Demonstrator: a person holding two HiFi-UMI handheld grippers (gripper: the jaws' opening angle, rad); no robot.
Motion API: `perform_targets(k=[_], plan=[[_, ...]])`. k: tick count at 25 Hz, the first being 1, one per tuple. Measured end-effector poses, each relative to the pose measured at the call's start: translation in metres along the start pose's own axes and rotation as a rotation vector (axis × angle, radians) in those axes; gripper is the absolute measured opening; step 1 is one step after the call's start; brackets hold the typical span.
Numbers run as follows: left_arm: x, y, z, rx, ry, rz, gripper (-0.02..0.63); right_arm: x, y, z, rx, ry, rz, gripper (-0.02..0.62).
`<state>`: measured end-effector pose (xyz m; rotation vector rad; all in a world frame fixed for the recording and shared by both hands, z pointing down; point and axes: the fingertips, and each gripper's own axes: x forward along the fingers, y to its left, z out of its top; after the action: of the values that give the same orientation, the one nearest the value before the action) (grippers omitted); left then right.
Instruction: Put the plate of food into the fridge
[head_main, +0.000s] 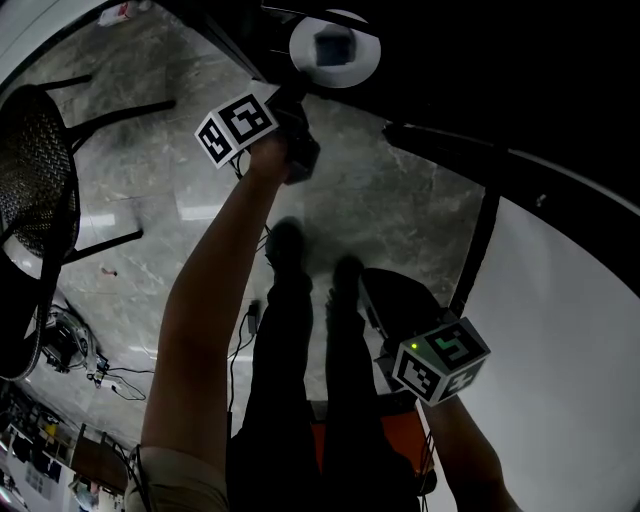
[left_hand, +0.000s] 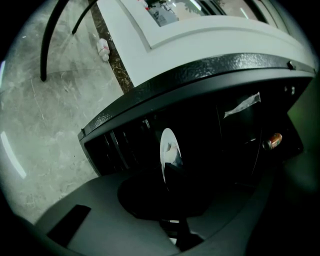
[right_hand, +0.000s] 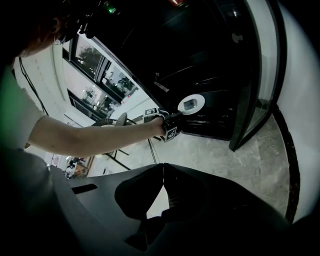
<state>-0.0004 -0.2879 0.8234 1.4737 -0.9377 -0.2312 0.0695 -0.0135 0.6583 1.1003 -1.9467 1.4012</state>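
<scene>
Pinching only the near rim of the plate (head_main: 365, 62), the left gripper (left_hand: 171, 170) is carrying the whole load from one edge. The likeliest trouble is the plate sagging or twisting in that narrow grip and the food (head_main: 335, 47) sliding off onto the floor (head_main: 380, 200). Clipping the fridge door (right_hand: 260, 75) on the way in would be causing the same spill. Its jaws are standing nearly together, pressing on the thin rim and touching nothing else. The plate is hanging in the air at the dark mouth of the fridge (right_hand: 210, 55), not yet set down inside as far as the gloom is letting me judge. The right gripper (right_hand: 163, 172) is hanging low beside the person's legs (head_main: 300, 380), jaws meeting tip to tip, carrying nothing.
</scene>
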Motion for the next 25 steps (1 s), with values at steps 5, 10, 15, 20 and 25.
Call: perform_targets(k=[5, 10, 15, 20, 25], plan=[[0.002, -0.003, 0.001, -0.003, -0.005, -0.008, 0.028, 0.019, -0.003, 0.026, -0.041, -0.029, -0.011, 0.021], [0.006, -0.004, 0.000, -0.008, -0.004, -0.004, 0.026, 0.038, -0.014, 0.050, -0.067, -0.067, -0.067, 0.021], [0.011, -0.006, 0.000, -0.009, -0.006, -0.012, 0.026, 0.050, -0.021, 0.078, -0.107, -0.117, -0.086, 0.021], [0.007, -0.009, 0.003, -0.013, -0.022, -0.037, 0.032, 0.052, -0.026, 0.089, -0.127, -0.128, -0.095, 0.021], [0.000, -0.010, -0.005, 0.005, 0.014, -0.030, 0.031, 0.050, -0.029, 0.090, -0.135, -0.124, -0.098, 0.021]])
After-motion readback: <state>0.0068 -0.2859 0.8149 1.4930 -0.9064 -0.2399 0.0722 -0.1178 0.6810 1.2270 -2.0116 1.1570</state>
